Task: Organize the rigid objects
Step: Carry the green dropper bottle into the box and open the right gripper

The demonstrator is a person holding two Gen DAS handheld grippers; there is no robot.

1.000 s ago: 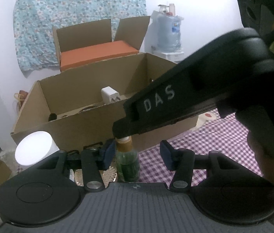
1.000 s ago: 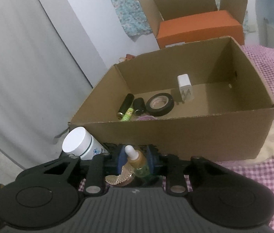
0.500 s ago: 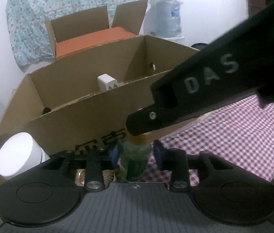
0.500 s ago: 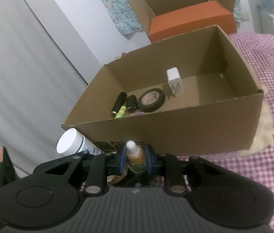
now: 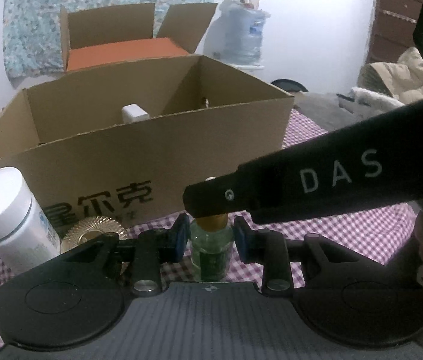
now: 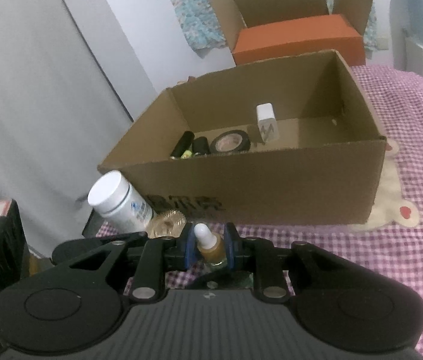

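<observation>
Checked purple cloth (image 6: 406, 270) carries the cardboard box (image 6: 271, 186); near its front wall stands the dropper bottle (image 6: 210, 247). Right gripper (image 6: 210, 247) is clamped on the amber collar under the white bulb. Left gripper (image 5: 210, 237) flanks the green glass body, jaws narrow, contact unclear. Glass is light, slick and breakable; the collar looks the safer hold.
</observation>
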